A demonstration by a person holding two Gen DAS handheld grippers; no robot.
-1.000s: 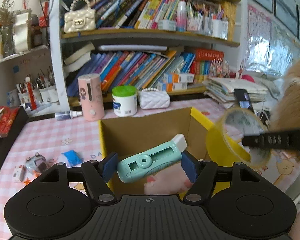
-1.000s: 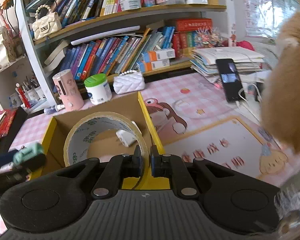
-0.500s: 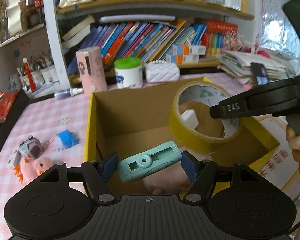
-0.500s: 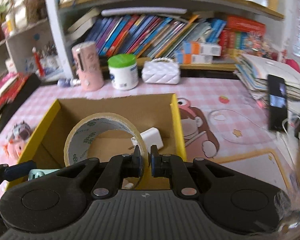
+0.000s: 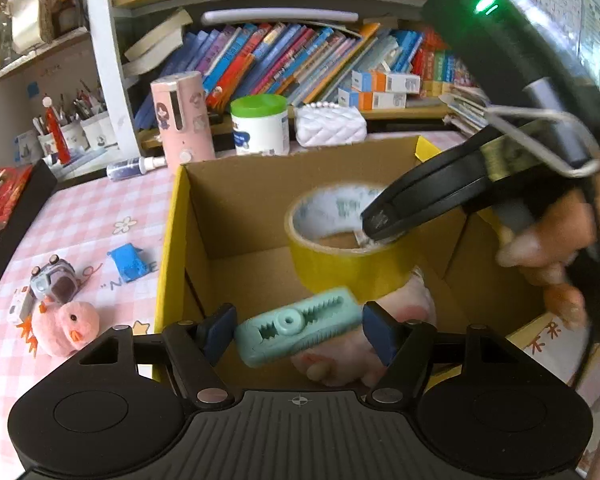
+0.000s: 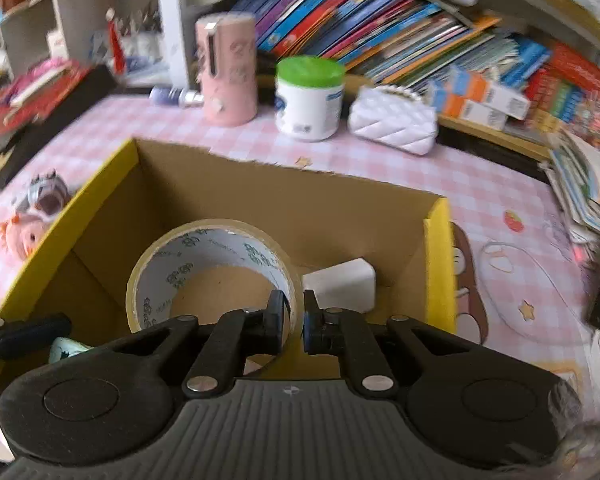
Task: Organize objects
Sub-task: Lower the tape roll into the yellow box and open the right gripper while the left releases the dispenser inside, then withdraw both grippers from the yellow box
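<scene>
worktop (image 6: 480, 200): pink check, bookshelf (image 5: 300, 52) behind | box (image 6: 436, 264) open-topped | left gripper (image 5: 296, 330) fingers clamp corrector (image 5: 296, 330) | right gripper (image 6: 296, 320) fingers pinch tape roll (image 6: 216, 264) wall, inside box

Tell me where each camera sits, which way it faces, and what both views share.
Left wrist: on the left gripper, facing the shelf over the cardboard box; its fingers hold a teal correction tape; the person's right hand shows.
Right wrist: on the right gripper, looking down into the box, clamping the tape roll.
Shared: box, roll, green-lidded jar.
</scene>
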